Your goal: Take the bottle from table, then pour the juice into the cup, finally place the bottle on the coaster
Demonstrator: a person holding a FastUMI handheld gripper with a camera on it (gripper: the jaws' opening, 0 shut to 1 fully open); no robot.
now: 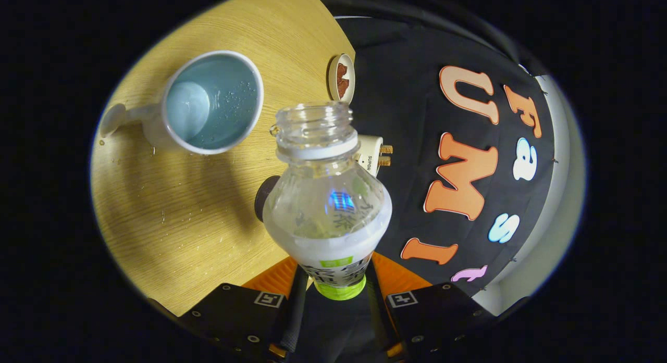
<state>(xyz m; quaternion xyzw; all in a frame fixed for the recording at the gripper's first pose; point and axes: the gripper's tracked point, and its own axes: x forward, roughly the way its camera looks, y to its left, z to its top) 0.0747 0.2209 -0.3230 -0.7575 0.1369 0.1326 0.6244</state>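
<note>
My gripper [333, 279] is shut on a clear plastic bottle [325, 207], both fingers pressing its lower body. The bottle has no cap and holds a little pale liquid; its open mouth [314, 121] points away from me over the round wooden table [172, 217]. A white cup [208, 105] with a pale blue inside stands beyond the fingers to the left, its handle turned away from the bottle. The view is rolled, so the cup looks tipped. A dark round coaster [262, 196] peeks out just behind the bottle's left side, mostly hidden.
A small round wooden item [341, 77] with a brown patch lies near the table's far edge. A white plug adapter [371, 153] with brass pins sits behind the bottle's neck. Water drops dot the wood near the cup.
</note>
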